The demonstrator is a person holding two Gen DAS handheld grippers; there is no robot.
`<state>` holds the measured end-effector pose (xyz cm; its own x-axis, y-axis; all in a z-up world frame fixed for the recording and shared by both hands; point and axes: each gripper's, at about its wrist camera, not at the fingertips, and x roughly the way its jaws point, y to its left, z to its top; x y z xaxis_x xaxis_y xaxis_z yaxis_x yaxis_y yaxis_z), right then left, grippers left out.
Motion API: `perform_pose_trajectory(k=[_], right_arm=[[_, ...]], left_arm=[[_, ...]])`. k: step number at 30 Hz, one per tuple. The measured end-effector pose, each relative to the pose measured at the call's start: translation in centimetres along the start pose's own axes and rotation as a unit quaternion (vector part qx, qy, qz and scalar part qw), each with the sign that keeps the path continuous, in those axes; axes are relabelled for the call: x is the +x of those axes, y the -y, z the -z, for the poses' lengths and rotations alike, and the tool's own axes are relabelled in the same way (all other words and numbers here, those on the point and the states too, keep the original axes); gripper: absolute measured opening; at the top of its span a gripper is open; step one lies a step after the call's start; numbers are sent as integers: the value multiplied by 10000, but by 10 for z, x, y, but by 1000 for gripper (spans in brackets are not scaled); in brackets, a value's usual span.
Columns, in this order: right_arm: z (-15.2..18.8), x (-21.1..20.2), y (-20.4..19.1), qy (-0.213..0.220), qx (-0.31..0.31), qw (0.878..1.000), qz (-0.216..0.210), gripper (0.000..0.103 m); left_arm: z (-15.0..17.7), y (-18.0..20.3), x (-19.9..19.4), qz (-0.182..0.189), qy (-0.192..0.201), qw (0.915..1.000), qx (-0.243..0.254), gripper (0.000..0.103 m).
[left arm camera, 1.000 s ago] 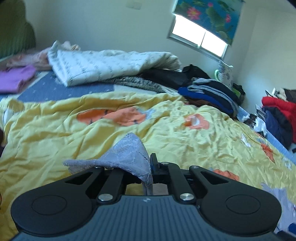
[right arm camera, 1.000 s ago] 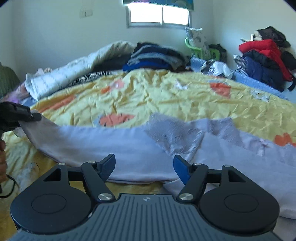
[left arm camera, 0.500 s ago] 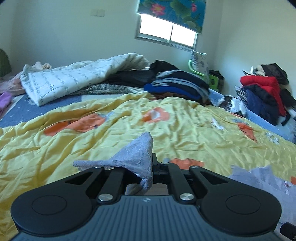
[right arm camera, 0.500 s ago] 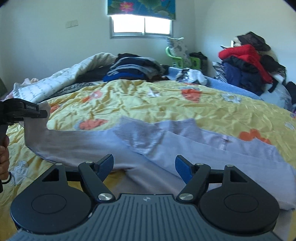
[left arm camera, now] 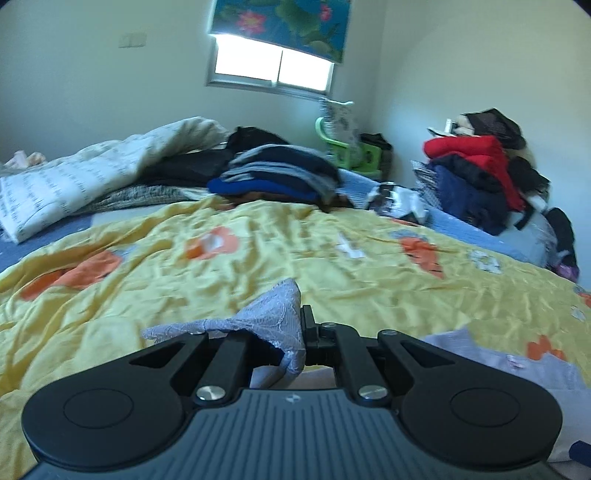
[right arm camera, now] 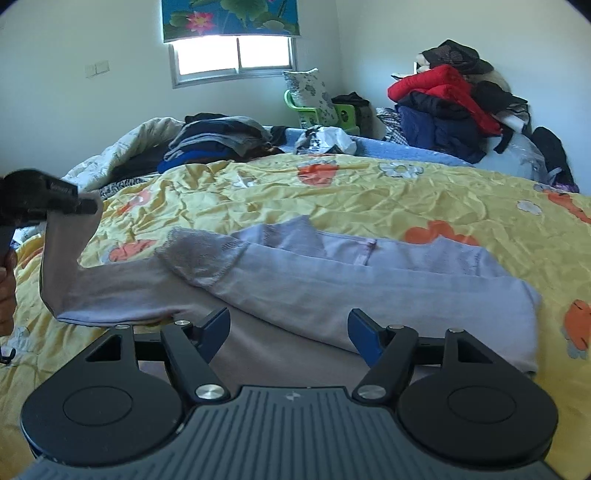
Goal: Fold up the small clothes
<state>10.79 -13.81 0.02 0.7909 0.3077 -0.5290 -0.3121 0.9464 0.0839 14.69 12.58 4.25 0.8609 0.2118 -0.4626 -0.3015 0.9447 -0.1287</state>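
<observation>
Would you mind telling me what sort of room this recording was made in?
A bedroom in a home, most likely: a bed under a yellow flowered bedspread, folded clothes stacked at its far end, and a window with a lotus-print blind.

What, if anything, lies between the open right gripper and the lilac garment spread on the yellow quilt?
Nothing visible. The right gripper hangs open directly over the lilac garment, with no other item between its blue pads and the cloth. The left gripper is shut on the garment's lace-edged corner, lifted off the yellow quilt.
</observation>
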Motion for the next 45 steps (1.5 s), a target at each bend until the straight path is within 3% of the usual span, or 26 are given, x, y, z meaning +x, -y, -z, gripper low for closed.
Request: perform_pose_trajectory(k=[19, 31, 45], right_arm=[[24, -35, 60, 145, 661, 9970, 373, 74], [42, -53, 101, 175, 992, 9925, 698, 74], [60, -65, 132, 163, 1217, 9879, 945, 74]], left_arm=[[-4, 138, -5, 837, 103, 9939, 715, 7], [23, 236, -14, 1439, 82, 9789, 1447, 7], [63, 308, -5, 1785, -217, 9632, 2000, 7]])
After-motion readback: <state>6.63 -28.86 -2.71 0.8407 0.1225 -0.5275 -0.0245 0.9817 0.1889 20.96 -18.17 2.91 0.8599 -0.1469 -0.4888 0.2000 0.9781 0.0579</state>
